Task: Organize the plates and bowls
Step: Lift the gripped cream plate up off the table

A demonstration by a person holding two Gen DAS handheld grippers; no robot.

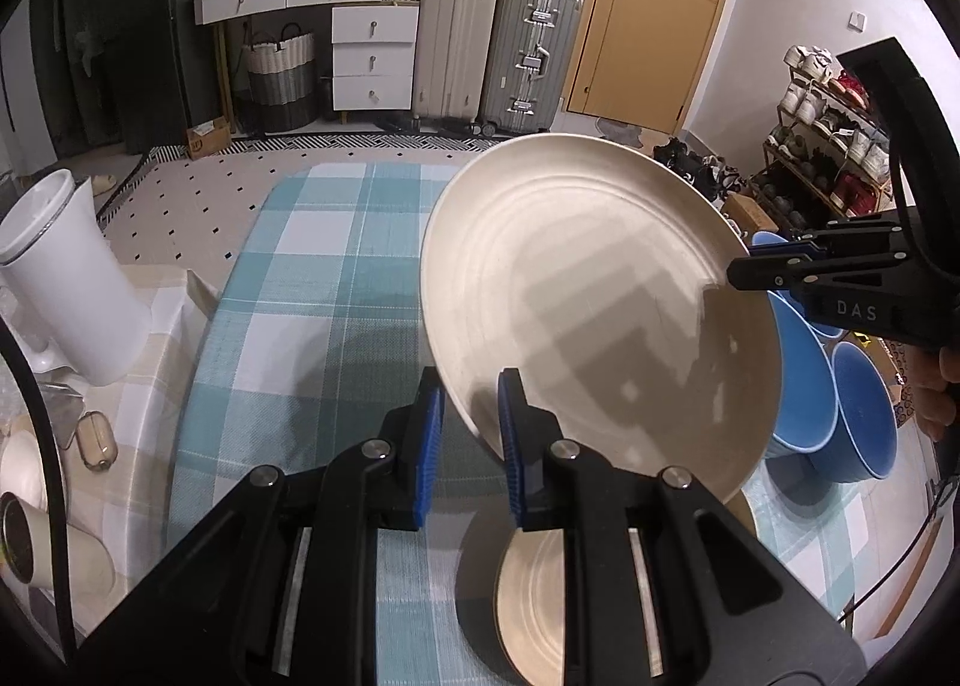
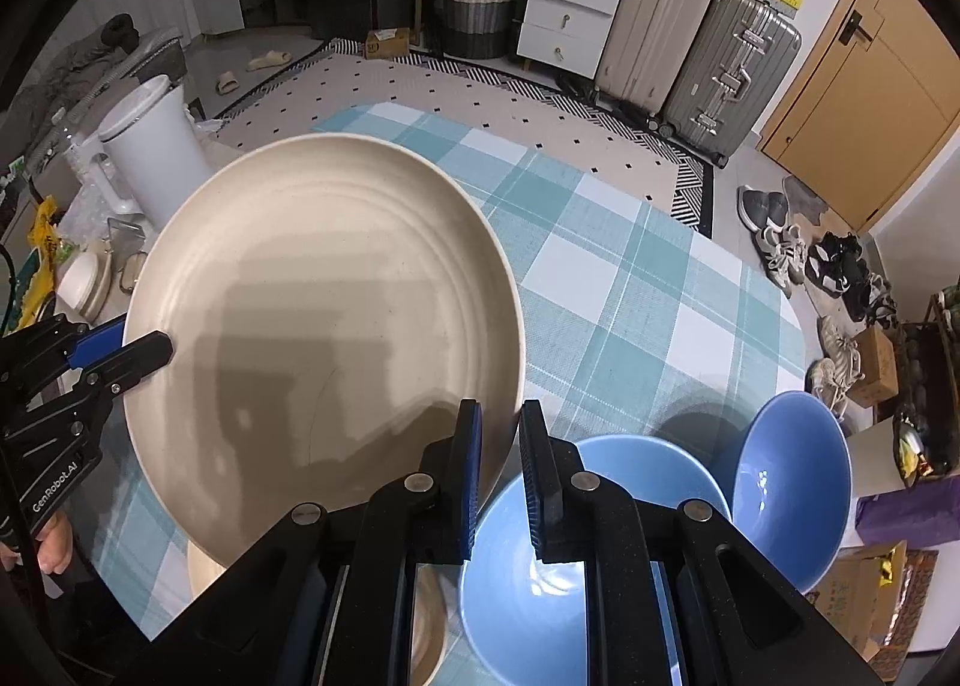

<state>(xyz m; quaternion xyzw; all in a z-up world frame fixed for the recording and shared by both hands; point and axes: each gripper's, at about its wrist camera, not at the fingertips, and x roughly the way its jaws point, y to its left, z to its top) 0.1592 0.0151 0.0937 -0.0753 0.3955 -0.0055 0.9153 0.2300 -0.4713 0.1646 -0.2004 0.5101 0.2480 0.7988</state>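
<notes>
Table [image 2: 648,290], oval, under a blue-and-white check cloth: it carries the dishes and is bare over its far half.

Large cream plate [image 1: 588,302]: held tilted in the air above the near part of the table, clear of the cloth. It appears rigid and glazed, with concentric ridges inside the rim. Judged moderately heavy, slippery at the glaze and breakable if dropped. The rim is the only practical hold, and two opposite rim points suit its width.

Left gripper [image 1: 471,422]: jaws pinching the plate's near rim, one pad above, one below. Right gripper [image 2: 501,458]: jaws likewise nipped on the rim at the opposite side. Both holds are narrow; a twist between the two hands could let the rim slide out, in my judgement.

Two blue bowls [image 2: 600,554], at the table's near right edge: one sits directly beneath the right gripper, the second [image 2: 792,482] leans just beside it. They stand under the plate's right side and would be struck by a low swing.

Smaller cream plate [image 1: 534,608]: flat on the cloth near the near edge, below the lifted plate. A likely base for stacking, judging by the task.

White lidded bin [image 1: 66,278]: off the table's left side, with small clutter about it, well apart from the plate.
</notes>
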